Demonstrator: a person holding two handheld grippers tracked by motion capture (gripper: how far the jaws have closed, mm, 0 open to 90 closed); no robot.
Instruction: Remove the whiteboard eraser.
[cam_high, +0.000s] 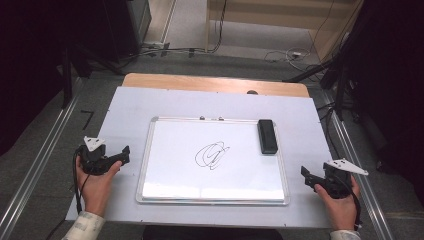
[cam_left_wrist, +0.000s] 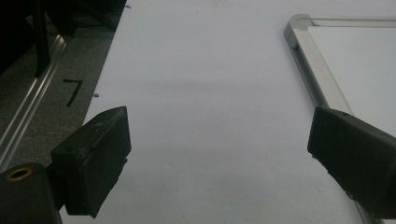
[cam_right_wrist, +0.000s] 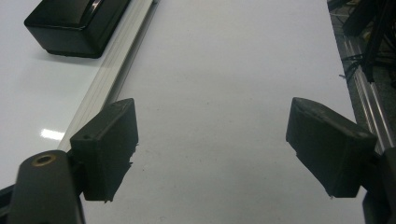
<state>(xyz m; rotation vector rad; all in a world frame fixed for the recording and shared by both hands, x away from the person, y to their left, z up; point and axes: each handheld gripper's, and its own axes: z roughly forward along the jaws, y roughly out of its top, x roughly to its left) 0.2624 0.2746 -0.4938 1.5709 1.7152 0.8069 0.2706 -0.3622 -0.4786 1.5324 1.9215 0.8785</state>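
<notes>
a: high view first — a whiteboard (cam_high: 165, 170) lies flat in the middle of the table (cam_high: 120, 115), with a black scribble (cam_high: 212, 155) near its centre and a black eraser (cam_high: 267, 135) lying on the board at its far right corner.

b: and the grippers?

a: the left gripper (cam_high: 122, 154) sits on the table just beside the board's left edge, the right gripper (cam_high: 306, 176) just off its right edge. both have their jaws spread wide with nothing between them.

b: so which step is this?

a: it looks like the very start of wiping the board. neither gripper touches anything, and the scribble is whole. the eraser is well apart from both, though nearer the right one.

b: what does the next move ask for?

a: most likely the right gripper has to go forward and across the frame, turn to line up with the eraser's long sides, and close on it — then carry it to the scribble.

b: do the gripper views add anything?

a: the right gripper view shows the eraser (cam_right_wrist: 77, 23) up close, glossy and blocky, resting just inside the metal frame (cam_right_wrist: 112, 79). the left gripper view shows the board's rounded corner (cam_left_wrist: 299, 28) and bare table ahead. neither one takes in the scribble, which the high view shows plainly.
</notes>
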